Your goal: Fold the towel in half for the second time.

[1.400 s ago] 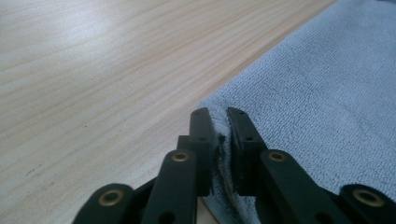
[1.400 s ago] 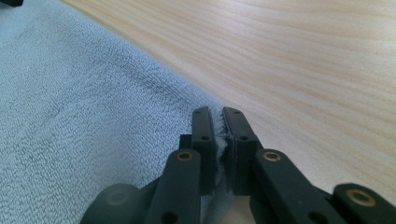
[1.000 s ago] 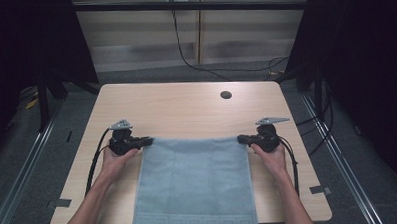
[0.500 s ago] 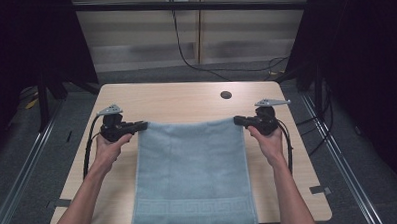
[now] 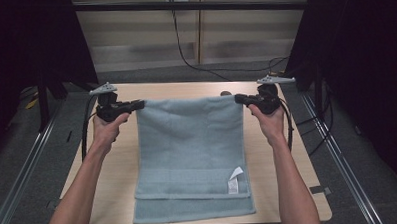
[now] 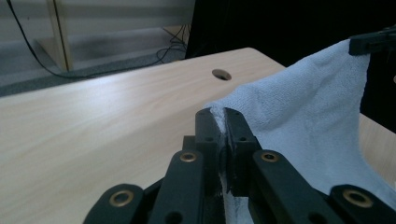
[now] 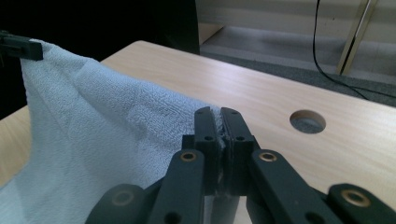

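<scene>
Towel, light blue, stretched between both claws in high view; far edge lifted, near part lying folded on desk, white tag near its lower right. Left claw clamped on towel's far left corner, right claw on far right corner.

Left gripper view: left claw pinching towel edge between closed jaws; cloth runs right of claw toward other claw. Desk hole beyond.

Right gripper view: right claw closed on towel corner; cloth spreads left; desk hole right of claw.
</scene>
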Demonstrator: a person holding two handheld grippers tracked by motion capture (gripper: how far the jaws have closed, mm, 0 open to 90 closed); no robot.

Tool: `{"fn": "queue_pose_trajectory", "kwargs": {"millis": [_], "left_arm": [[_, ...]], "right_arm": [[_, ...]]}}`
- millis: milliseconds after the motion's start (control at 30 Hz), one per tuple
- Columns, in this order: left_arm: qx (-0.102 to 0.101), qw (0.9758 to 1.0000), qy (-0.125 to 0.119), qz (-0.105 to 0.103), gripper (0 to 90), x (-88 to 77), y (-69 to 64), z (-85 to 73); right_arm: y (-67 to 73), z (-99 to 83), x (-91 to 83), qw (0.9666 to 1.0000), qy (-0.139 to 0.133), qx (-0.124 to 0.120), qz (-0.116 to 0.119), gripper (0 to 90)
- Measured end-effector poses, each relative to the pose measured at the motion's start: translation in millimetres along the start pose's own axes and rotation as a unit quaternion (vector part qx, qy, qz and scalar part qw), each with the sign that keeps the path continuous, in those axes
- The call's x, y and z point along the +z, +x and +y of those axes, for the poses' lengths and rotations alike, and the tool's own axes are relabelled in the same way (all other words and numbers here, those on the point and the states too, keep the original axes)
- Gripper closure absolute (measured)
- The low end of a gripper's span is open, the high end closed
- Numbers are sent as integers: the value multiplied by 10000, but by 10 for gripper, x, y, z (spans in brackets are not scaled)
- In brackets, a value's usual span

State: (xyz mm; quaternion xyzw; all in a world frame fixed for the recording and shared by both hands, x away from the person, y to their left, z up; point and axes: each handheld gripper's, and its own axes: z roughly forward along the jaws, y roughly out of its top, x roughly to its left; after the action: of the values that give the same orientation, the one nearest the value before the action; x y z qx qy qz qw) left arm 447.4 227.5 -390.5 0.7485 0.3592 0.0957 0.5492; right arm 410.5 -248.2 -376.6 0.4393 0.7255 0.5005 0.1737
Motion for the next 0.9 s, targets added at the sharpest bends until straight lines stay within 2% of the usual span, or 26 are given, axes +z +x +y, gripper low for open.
{"fn": "queue_pose_trajectory", "kwargs": {"millis": [133, 167, 267, 400, 600, 733, 833, 900], "left_arm": [[67, 10000, -42, -24, 859, -14, -8, 71], [53, 9999, -152, -39, 859, -51, -18, 112], [155, 9997, -160, -42, 859, -112, -77, 108], [309, 9993, -202, -59, 859, -237, -198, 32], [419, 9982, -344, -252, 859, -408, -413, -126], [530, 9976, -307, -315, 859, -509, -521, -211], [461, 9977, -314, -385, 859, -592, -548, -276], [490, 9968, -391, -489, 859, -654, -607, -327]], "right_arm": [[-42, 82, -27, 9999, -52, -33, -93, 868], [-43, 97, -41, 9999, -83, 1, -98, 868], [-9, 99, -96, 9998, -191, -28, -16, 868], [68, 11, -181, 9997, -196, -119, 66, 868], [167, -186, -361, 9994, -246, -117, 203, 869], [252, -318, -501, 9991, -260, -182, 279, 869], [353, -402, -614, 9988, -224, -290, 324, 869], [424, -446, -694, 9988, -168, -350, 312, 869]]}}
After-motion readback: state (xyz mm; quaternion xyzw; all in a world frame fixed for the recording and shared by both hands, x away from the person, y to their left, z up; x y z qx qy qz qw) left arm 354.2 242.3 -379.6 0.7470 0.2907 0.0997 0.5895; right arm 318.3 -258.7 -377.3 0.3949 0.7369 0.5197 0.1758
